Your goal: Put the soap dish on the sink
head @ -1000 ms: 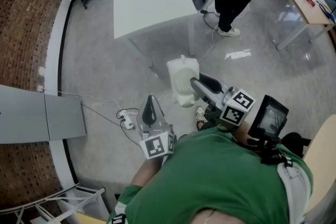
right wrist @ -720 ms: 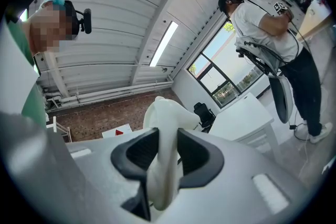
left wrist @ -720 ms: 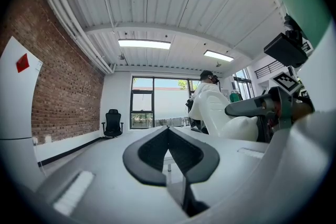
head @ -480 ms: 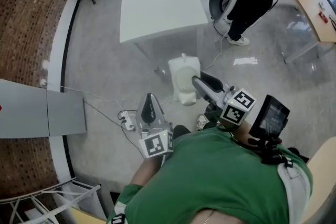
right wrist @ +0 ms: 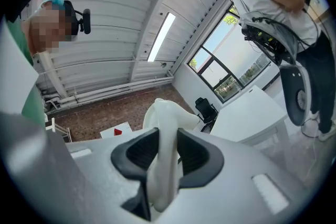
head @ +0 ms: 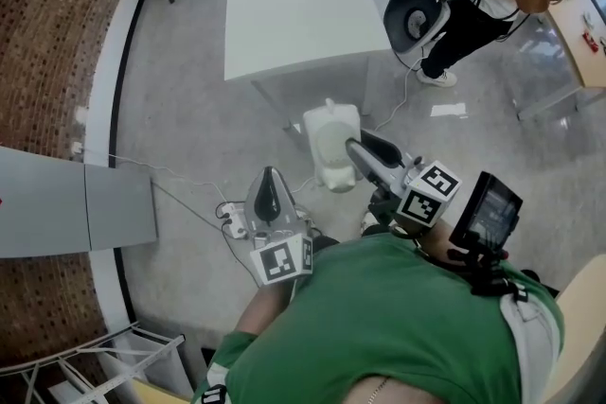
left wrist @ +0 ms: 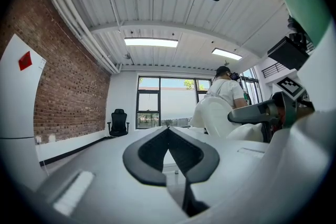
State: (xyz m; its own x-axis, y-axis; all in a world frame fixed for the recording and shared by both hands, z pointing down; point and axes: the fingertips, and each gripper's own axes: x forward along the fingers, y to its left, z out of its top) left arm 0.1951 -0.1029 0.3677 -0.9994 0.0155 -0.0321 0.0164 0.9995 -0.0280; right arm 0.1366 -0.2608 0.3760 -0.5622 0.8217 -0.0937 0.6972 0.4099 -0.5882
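1. Above the grey floor, in the head view, the right gripper (head: pixel 356 152) is clenched on the white soap dish (head: pixel 329 143). The dish is carried in mid-air, well apart from the white desk (head: pixel 284 5). The left gripper (head: pixel 270 196) hangs near it and carries nothing. No sink shows.
2. In the left gripper view, the jaws are pressed together with nothing between them. A second person (left wrist: pixel 227 93) stands beyond.
3. In the right gripper view, the soap dish sits edge-on between the jaws, both pads touching it. The hold looks firm.
4. Judgement: the step in hand is the carry. The next move calls for locating the sink, levelling the dish over it, and seating it there before the jaws let go.
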